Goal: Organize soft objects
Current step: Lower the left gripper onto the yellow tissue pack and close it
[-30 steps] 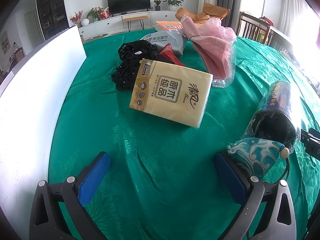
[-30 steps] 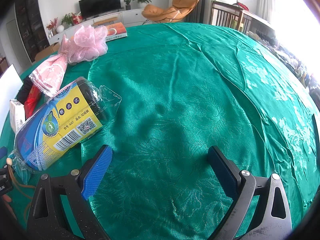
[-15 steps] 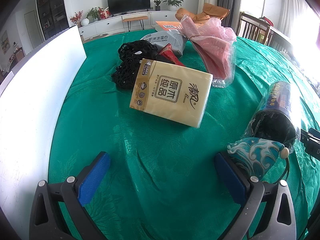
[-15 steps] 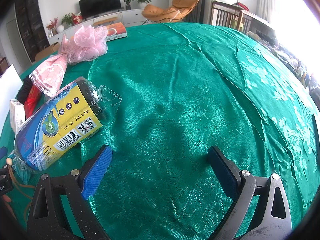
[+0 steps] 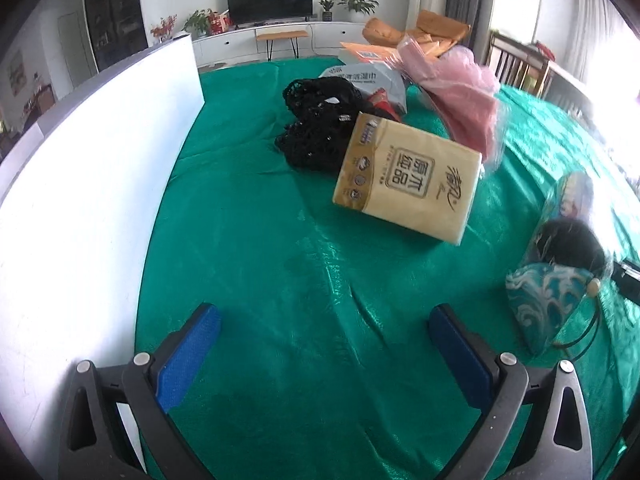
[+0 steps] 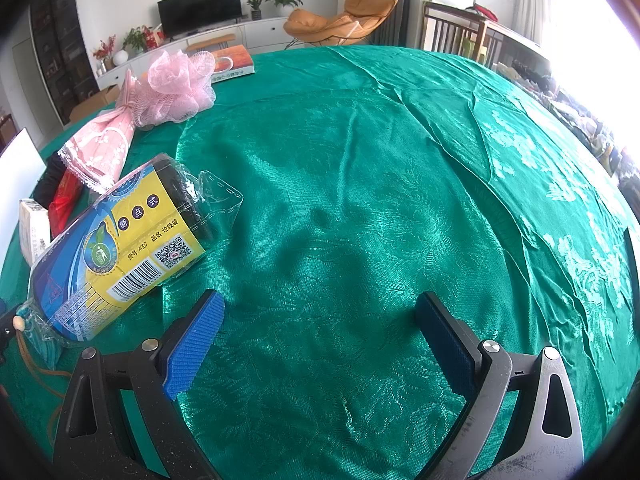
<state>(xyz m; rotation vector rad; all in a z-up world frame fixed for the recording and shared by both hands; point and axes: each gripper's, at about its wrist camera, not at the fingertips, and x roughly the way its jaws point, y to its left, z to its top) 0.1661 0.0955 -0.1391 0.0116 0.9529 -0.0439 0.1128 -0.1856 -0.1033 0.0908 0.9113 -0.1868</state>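
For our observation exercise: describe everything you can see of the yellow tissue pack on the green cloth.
The tissue pack is a flat rectangular block in glossy golden-yellow plastic wrap, printed with a boxed label of Chinese characters and small round icons. It looks sealed and soft. It lies face up, turned askew, its far end propped on the black mesh bag, its near end on the green tablecloth.

The left tool (image 5: pixel 324 334) hung low over the surface (image 5: pixel 280 240) with its two blue-padded fingers (image 5: pixel 188 354) spread wide apart and nothing between them. The right tool (image 6: pixel 320 330) sat in much the same pose, its blue pads (image 6: pixel 194 346) parted wide and gripping nothing, pointing forward across the surface. Neither tool's pads touched anything, and no hand or sleeve showed in either view.
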